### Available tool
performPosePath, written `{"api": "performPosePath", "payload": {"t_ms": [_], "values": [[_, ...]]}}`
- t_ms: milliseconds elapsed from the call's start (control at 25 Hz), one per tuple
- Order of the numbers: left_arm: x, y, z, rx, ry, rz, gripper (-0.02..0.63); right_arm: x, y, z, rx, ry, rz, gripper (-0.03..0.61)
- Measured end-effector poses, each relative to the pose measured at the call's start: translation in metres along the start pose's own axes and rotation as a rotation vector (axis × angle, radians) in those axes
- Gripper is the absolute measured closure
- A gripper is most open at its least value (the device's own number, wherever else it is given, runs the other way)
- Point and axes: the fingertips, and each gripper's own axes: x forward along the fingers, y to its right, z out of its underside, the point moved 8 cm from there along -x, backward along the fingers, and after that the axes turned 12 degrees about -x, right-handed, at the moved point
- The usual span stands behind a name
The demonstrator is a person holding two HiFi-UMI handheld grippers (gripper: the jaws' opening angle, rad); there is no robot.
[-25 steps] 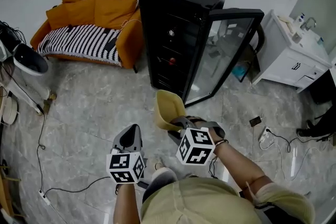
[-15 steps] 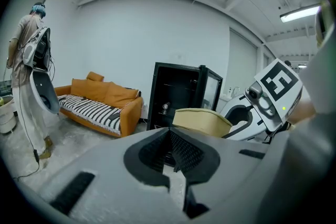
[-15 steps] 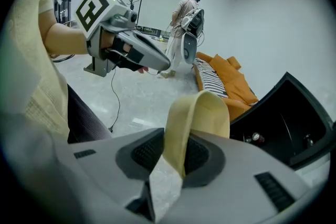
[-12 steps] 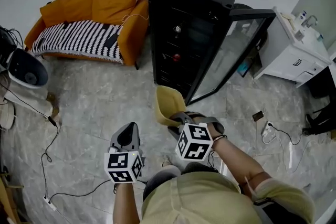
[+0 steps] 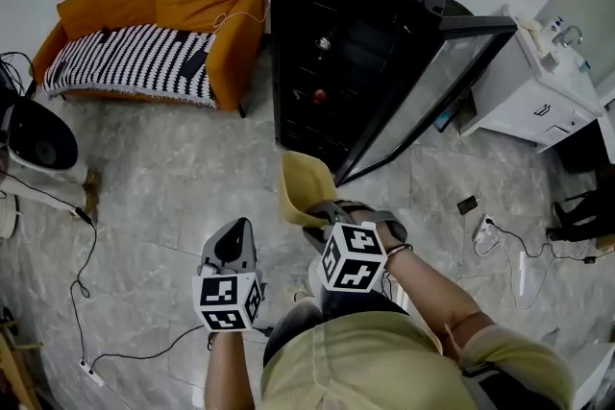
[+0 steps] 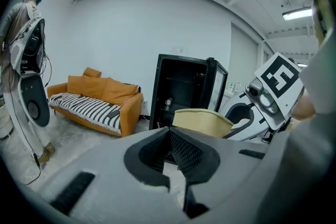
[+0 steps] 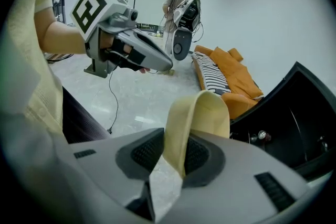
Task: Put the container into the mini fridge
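My right gripper [image 5: 322, 214] is shut on the rim of a pale yellow container [image 5: 306, 188], held out in front of me above the floor; its jaws pinch the container [image 7: 197, 118] wall in the right gripper view. The black mini fridge [image 5: 351, 34] stands ahead with its glass door [image 5: 428, 86] swung open to the right; small items sit on its shelves. My left gripper [image 5: 233, 247] hangs to the left of the container with its jaws together and nothing between them. In the left gripper view the container [image 6: 202, 119] and fridge [image 6: 184, 89] lie ahead.
An orange sofa [image 5: 154, 29] with a striped blanket stands left of the fridge. A white cabinet [image 5: 533, 82] is at the right. Cables [image 5: 86, 245] run over the marble floor, with a power strip [image 5: 485, 233] at right. A person [image 7: 176, 2] stands far off.
The view has shifted forward: the fridge and sofa sit closer and higher in frame. Both grippers keep their places in front of me, the container still held.
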Motion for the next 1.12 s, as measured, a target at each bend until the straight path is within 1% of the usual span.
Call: {"api": "performPosePath", "payload": {"t_ms": [120,240,520,640,720,880,1040,1120], "values": [[0.016,-0.008,-0.010,0.002,0.000,-0.019,0.591,0.011,0.019,0.003,-0.004,0.008,-0.003,0.480],[0.034,-0.015,-0.019,-0.022,-0.003,-0.034,0.591,0.020,0.039,0.009,-0.030,0.000,-0.017,0.480],[0.085,-0.016,-0.045,-0.049,-0.008,-0.035,0.591,0.031,0.090,0.027,-0.048,0.003,-0.031,0.480],[0.104,-0.012,-0.053,-0.029,-0.012,-0.035,0.591,0.033,0.111,0.037,-0.050,0.005,-0.031,0.480],[0.116,-0.011,-0.054,-0.018,-0.022,-0.044,0.591,0.036,0.121,0.044,-0.053,0.007,-0.037,0.480],[0.142,-0.011,-0.055,-0.028,-0.023,-0.055,0.591,0.047,0.136,0.058,-0.068,0.012,-0.060,0.480],[0.167,-0.007,-0.051,-0.049,-0.028,-0.055,0.589,0.057,0.143,0.072,-0.076,0.011,-0.085,0.480],[0.175,-0.004,-0.049,-0.043,-0.031,-0.056,0.591,0.063,0.145,0.080,-0.074,0.006,-0.087,0.480]]}}
